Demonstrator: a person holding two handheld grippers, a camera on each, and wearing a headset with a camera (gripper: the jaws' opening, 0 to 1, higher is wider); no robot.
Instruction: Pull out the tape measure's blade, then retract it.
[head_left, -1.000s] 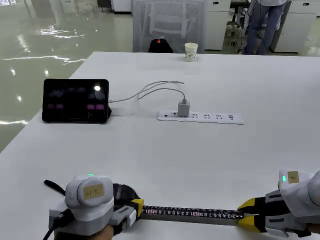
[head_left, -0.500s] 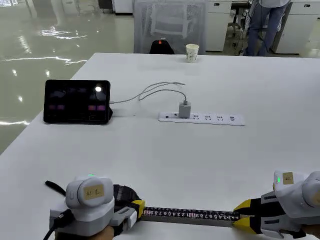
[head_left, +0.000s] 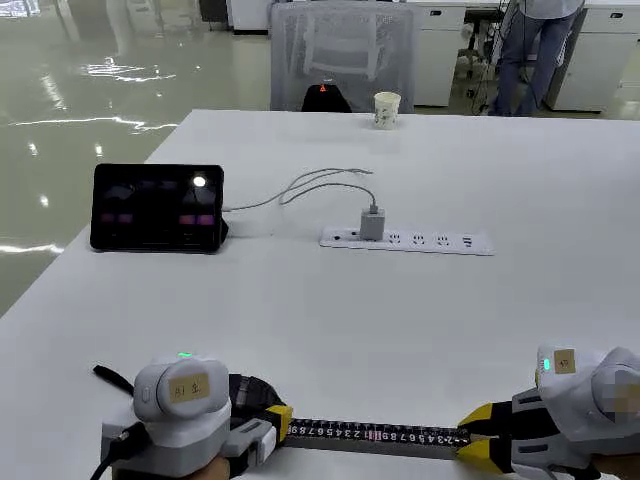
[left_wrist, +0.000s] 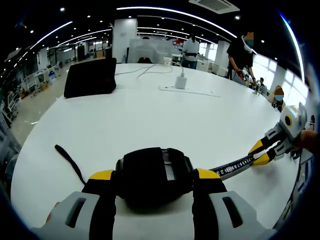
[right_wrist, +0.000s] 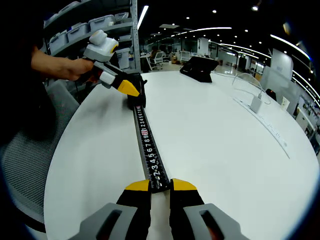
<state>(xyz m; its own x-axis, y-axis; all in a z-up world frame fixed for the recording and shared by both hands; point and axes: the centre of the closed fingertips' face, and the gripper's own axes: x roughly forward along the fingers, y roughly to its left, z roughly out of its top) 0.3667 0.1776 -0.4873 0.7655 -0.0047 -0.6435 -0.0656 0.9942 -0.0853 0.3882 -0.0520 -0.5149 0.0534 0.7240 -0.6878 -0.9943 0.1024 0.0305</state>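
The left claw (left_wrist: 155, 175) is clamped on the black case (left_wrist: 152, 162); the right claw (right_wrist: 160, 185) pinches the tip of the dark, white-numbered blade (right_wrist: 148, 147), stretched flat between them.

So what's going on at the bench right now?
Two handheld grippers are working a tape measure on a white table. The left gripper is clamped on the black case. The right gripper pinches the end of the blade, which is stretched out along the table between them.
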